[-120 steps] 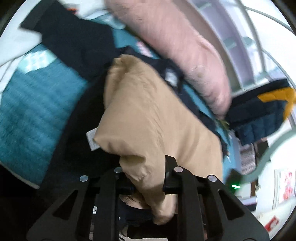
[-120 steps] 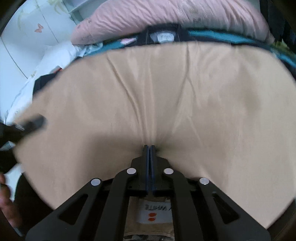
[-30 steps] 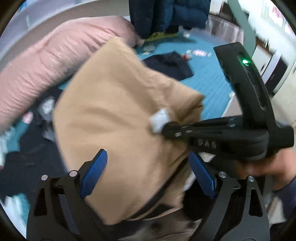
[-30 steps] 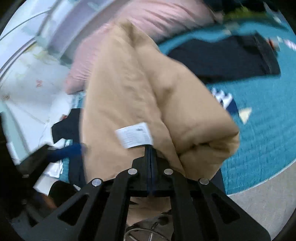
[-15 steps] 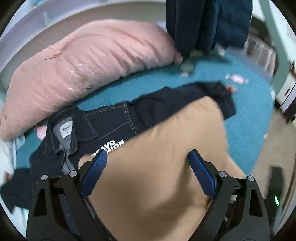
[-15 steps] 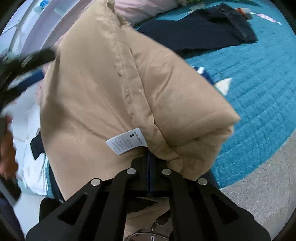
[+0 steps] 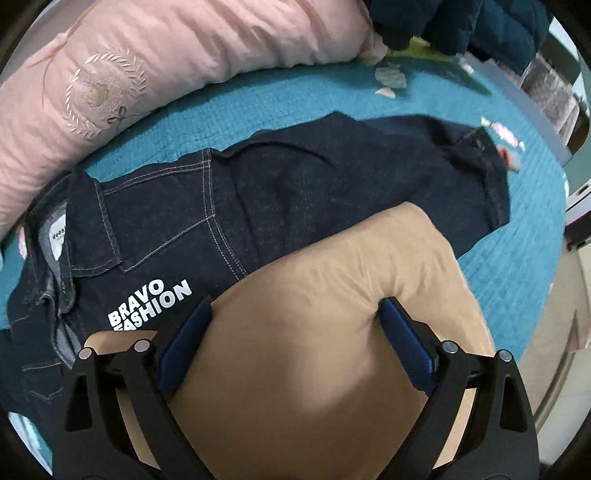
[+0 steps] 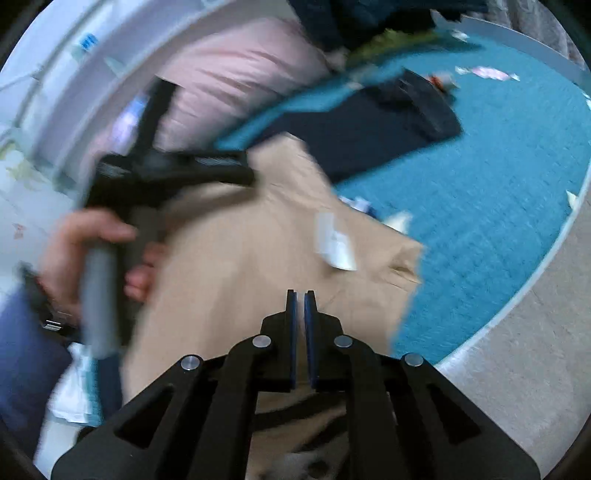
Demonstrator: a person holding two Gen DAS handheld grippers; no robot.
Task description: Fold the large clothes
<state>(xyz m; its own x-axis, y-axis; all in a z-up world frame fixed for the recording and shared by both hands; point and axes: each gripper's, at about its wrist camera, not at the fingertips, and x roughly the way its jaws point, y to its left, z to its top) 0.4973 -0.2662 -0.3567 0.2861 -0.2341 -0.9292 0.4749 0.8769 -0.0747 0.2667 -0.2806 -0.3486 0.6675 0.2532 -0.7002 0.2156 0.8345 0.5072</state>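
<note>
A folded tan garment (image 7: pixel 332 295) lies on the teal bedspread (image 7: pixel 517 258), partly over dark denim jeans (image 7: pixel 295 184) printed "BRAVO FASHION". My left gripper (image 7: pixel 293 306) points down at the bundle. Its jaws stand wide, and the tan fabric bulges up between the blue pads (image 7: pixel 402 343). In the right wrist view the tan garment (image 8: pixel 240 258) shows a white care label (image 8: pixel 334 243). My right gripper (image 8: pixel 300 293) hovers over its near edge; its jaws are opening, with a narrow gap and nothing between them. A hand (image 8: pixel 85 251) holds the blurred left gripper (image 8: pixel 166 173).
A long pink pillow (image 7: pixel 147 74) runs along the far side of the bed. Dark blue clothing (image 7: pixel 461 22) hangs at the top right. Small scraps (image 7: pixel 391 77) lie on the bedspread. The bed's white edge (image 8: pixel 535 273) curves on the right, with grey floor (image 8: pixel 517 369) beyond it.
My right gripper has let go of the tan garment's edge and its jaws have parted a little. The bundle now rests on the bed, and my left gripper has come down over it.
</note>
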